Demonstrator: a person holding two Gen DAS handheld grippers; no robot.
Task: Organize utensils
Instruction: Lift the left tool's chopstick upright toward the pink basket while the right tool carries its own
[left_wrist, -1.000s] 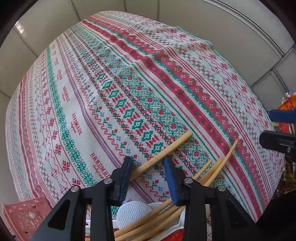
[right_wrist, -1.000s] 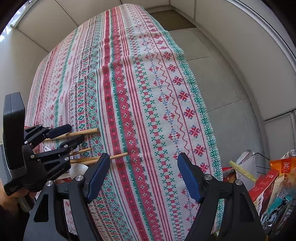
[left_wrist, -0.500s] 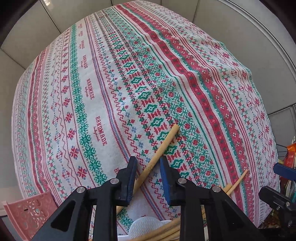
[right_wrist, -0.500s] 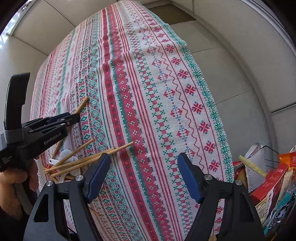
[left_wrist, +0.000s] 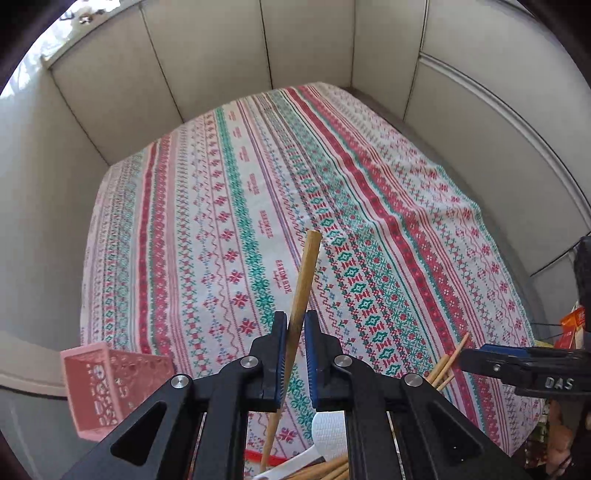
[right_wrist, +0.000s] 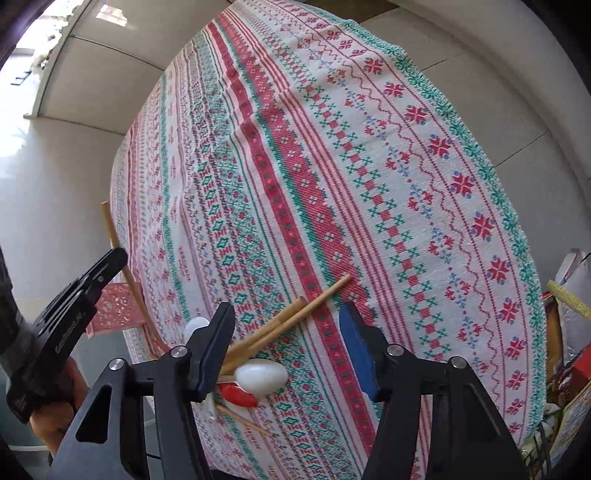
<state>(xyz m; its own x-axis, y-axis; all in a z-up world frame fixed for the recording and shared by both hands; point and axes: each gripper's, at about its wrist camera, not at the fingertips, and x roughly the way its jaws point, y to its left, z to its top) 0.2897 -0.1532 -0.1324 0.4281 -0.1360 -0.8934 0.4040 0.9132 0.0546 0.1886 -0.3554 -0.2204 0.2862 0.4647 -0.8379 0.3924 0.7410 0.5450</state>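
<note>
My left gripper (left_wrist: 295, 332) is shut on a wooden chopstick (left_wrist: 304, 280) and holds it raised above the patterned tablecloth (left_wrist: 229, 206), thick end pointing away. The same chopstick (right_wrist: 112, 240) shows in the right wrist view, beside the left gripper (right_wrist: 107, 266). My right gripper (right_wrist: 286, 325) is open and empty, hovering over the utensil pile: several wooden chopsticks (right_wrist: 291, 314), a white spoon (right_wrist: 262, 376) and a red spoon (right_wrist: 240, 398). The pile also shows in the left wrist view as chopsticks (left_wrist: 448, 363) and a white spoon (left_wrist: 328, 432).
A pink perforated basket (left_wrist: 107, 384) stands at the table's near left edge, also seen in the right wrist view (right_wrist: 114, 310). Snack packages (right_wrist: 565, 332) crowd the right side beyond the table. Grey panel walls enclose the far side.
My left gripper closed on one chopstick and lifted it off the pile, swinging it upright. My right gripper moved down closer over the remaining utensils.
</note>
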